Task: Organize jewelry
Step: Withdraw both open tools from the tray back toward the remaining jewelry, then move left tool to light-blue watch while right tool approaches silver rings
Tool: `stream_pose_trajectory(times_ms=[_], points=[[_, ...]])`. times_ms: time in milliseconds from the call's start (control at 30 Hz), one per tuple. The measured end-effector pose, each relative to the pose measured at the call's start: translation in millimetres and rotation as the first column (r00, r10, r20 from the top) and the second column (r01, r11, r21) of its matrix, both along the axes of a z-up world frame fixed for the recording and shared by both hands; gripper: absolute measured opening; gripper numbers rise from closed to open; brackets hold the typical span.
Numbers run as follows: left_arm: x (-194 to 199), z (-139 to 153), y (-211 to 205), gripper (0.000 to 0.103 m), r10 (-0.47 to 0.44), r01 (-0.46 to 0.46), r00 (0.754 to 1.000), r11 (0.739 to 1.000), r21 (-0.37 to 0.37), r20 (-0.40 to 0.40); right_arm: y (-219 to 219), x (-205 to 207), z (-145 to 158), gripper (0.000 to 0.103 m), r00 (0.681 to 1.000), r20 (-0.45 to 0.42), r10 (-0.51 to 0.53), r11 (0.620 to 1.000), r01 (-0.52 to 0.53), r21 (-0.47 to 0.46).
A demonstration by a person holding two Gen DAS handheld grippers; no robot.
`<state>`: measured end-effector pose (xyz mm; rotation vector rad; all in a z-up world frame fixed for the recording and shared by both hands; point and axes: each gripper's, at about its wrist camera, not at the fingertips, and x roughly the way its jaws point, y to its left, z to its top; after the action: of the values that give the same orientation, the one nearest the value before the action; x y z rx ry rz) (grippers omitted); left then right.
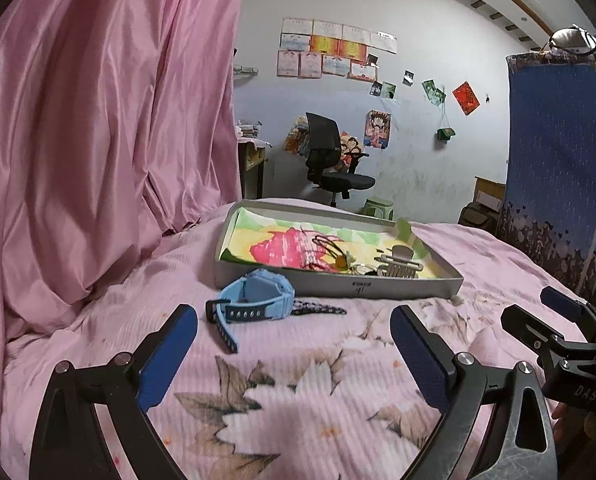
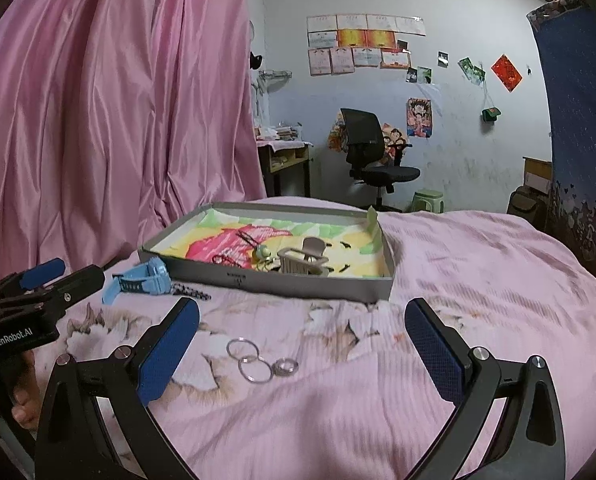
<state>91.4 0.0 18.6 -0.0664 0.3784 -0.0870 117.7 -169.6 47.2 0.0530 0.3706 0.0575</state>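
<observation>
light: dim, soft, even | edges: fisheye-bent, dark vignette

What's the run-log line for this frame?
left gripper: open, empty | right gripper: open, empty | watch: on bed, outside tray | rings: on bed

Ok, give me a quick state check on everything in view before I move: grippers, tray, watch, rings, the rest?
left gripper: open, empty
right gripper: open, empty
tray: open-topped, on the bed
hair claw: in the tray
blue watch: on the bed, outside the tray
beaded strand: outside, beside the watch
rings: three, on the bed
</observation>
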Motion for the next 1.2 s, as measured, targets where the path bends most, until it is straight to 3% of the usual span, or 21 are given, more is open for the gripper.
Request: stream_pose_trajectory(times_ms=[567, 1200], points=[[-10, -15, 6, 0.101, -0.015, 0.015, 1.000, 1.000, 0.016, -0.026, 0, -6, -19, 0.101, 0.999, -0.051, 0.005, 1.000, -0.005, -0.001], [16, -14, 26, 0.102, -0.010, 0.011, 0.998, 1.000, 0.027, -0.057, 12, 18, -22, 0.101, 0.987, -0.135, 0.092, 0.996, -0.092, 0.004]])
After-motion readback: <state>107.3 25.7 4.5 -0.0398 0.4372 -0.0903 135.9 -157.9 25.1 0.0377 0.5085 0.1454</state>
